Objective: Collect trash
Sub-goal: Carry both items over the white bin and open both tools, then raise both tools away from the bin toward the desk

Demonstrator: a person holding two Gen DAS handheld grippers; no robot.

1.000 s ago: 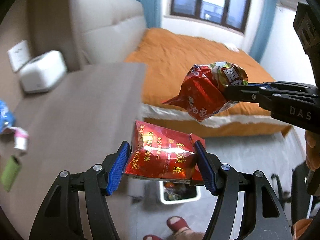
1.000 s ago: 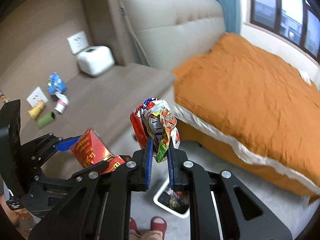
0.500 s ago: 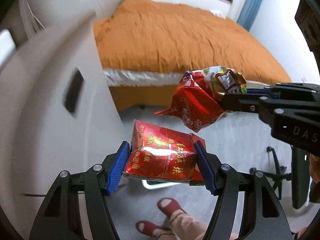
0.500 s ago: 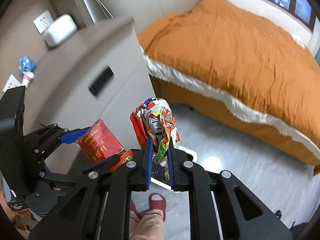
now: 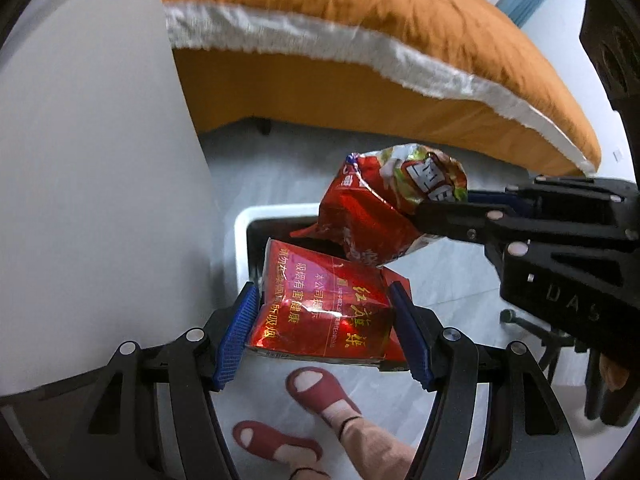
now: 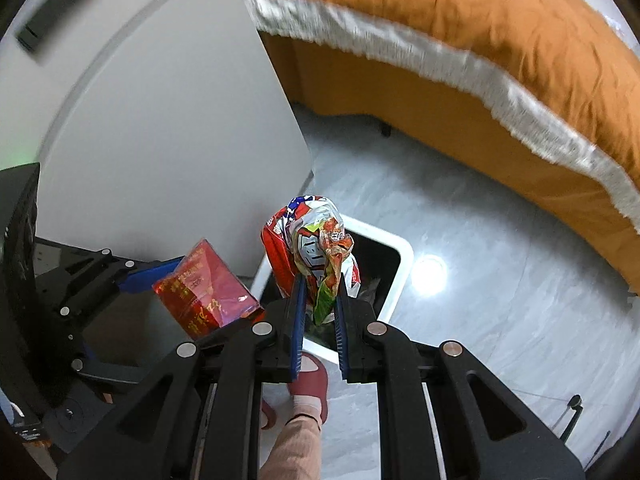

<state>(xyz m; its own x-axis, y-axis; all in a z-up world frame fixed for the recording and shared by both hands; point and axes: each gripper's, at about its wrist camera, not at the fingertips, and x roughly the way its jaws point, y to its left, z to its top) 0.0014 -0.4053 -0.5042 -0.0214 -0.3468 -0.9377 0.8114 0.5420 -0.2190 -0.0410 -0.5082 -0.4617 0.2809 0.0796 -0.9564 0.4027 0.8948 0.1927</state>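
My left gripper (image 5: 324, 312) is shut on a shiny red carton (image 5: 320, 312), held above the near left part of a white trash bin (image 5: 242, 248) on the floor. The carton also shows in the right wrist view (image 6: 208, 288). My right gripper (image 6: 319, 312) is shut on a crumpled red and white snack bag (image 6: 312, 256), held over the same bin (image 6: 400, 276). In the left wrist view the bag (image 5: 372, 208) hangs just beyond the carton, with the right gripper (image 5: 440, 210) coming in from the right.
A white cabinet side (image 5: 100, 160) stands close on the left of the bin. A bed with an orange cover (image 6: 500, 40) fills the back. The person's feet in red slippers (image 5: 320, 392) stand on the grey floor (image 6: 500, 280) near the bin. A chair base (image 5: 532, 328) is at right.
Both grippers have come down from cabinet-top height toward the floor, each keeping its load. The bin has grown larger and now lies directly below the carton and the bag.
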